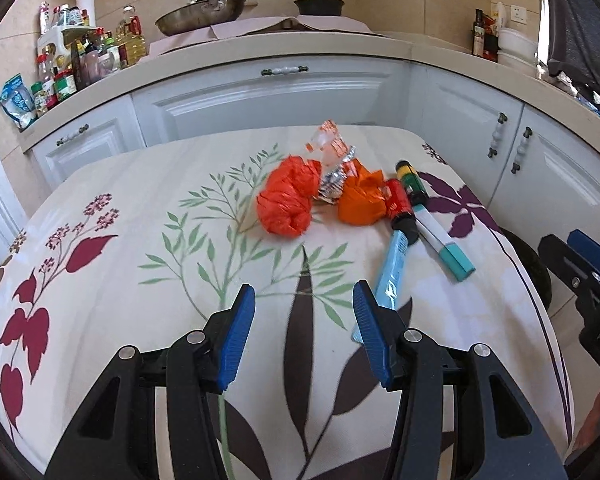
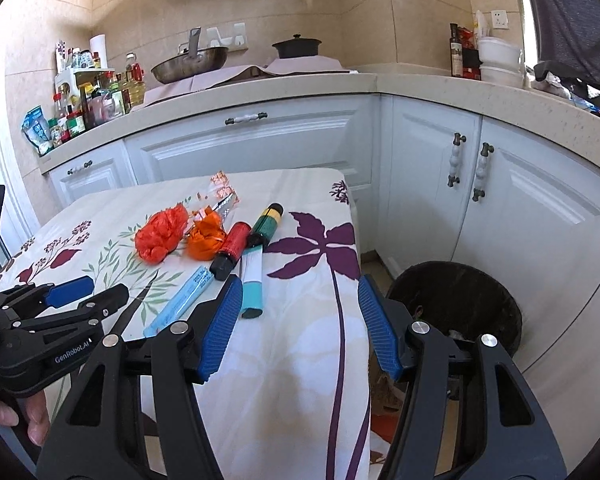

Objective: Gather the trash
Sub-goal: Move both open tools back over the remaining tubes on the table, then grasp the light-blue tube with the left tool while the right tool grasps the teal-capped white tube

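Lying trash: a loose heap on the flowered tablecloth (image 1: 100, 200), ahead of both pairs of jaws and touched by neither.
Red bag (image 1: 286, 200): crumpled, straight ahead of the left gripper's (image 1: 304, 312) jaws and well beyond their tips.
Foil wrapper (image 1: 334, 168): clear and silvery, standing up behind the red bag and touching it.
Orange wrapper (image 1: 360, 204): bunched, just right of the red bag, ahead of the left gripper's right jaw.
Red tube (image 2: 232, 248): black cap toward the jaws, lying against the orange wrapper.
Green and yellow tube (image 2: 266, 220): beside the red tube, farther from the jaws.
White tube with teal cap (image 2: 252, 280): its cap end lies just past the tip of the right gripper's (image 2: 300, 300) left jaw.
Pale blue packet (image 1: 388, 272): long and flat; its near end seems to pass behind the left gripper's right jaw, though contact cannot be told.
Left gripper: jaws spread partway, nothing between them, only cloth showing in the gap.
Right gripper: jaws spread partway, empty, framing the table's hanging corner.
Bin (image 2: 456, 304): dark and round, on the floor just beyond the right gripper's right jaw, beside the table.
Hand (image 2: 16, 412): bare fingers at the left gripper's handle.
Cupboards (image 2: 240, 148): white doors under a pale counter, far beyond everything.
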Tool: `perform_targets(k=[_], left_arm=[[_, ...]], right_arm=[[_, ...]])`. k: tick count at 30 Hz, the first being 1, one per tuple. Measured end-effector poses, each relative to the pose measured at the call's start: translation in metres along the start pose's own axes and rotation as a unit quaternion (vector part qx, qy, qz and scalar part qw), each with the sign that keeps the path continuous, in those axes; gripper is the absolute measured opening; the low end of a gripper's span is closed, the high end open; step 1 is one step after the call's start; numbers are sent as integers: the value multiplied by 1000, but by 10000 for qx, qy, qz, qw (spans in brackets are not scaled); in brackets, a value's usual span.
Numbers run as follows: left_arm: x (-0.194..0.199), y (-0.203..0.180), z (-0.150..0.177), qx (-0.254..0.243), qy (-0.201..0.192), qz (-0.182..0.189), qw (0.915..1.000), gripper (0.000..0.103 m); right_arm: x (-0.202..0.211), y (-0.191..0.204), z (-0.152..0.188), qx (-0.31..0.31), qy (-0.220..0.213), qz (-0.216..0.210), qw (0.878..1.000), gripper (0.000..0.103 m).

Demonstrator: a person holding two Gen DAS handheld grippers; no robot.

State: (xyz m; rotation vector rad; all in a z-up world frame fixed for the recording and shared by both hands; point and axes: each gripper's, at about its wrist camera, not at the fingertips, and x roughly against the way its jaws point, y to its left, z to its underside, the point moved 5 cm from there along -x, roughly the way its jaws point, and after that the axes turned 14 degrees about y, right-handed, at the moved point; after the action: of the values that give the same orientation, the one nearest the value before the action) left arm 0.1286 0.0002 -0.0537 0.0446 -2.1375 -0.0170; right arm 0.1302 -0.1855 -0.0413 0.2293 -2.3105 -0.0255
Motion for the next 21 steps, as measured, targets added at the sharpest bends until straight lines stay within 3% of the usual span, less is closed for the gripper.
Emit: perform_targets(k=[17,18,21], left_arm=[[-30,-30,4,-305,491,443,9973,50],[-29,-32,4,-359,479,459,9971,48],[-28,-34,6,-506,419,406,9970,24]], right_arm=[[-12,-2,1,9,178,-44,9998,58],[-13,-2,1,3,194,-54,9998,58],[-17,-2,-1,10,280,-76,9996,59]])
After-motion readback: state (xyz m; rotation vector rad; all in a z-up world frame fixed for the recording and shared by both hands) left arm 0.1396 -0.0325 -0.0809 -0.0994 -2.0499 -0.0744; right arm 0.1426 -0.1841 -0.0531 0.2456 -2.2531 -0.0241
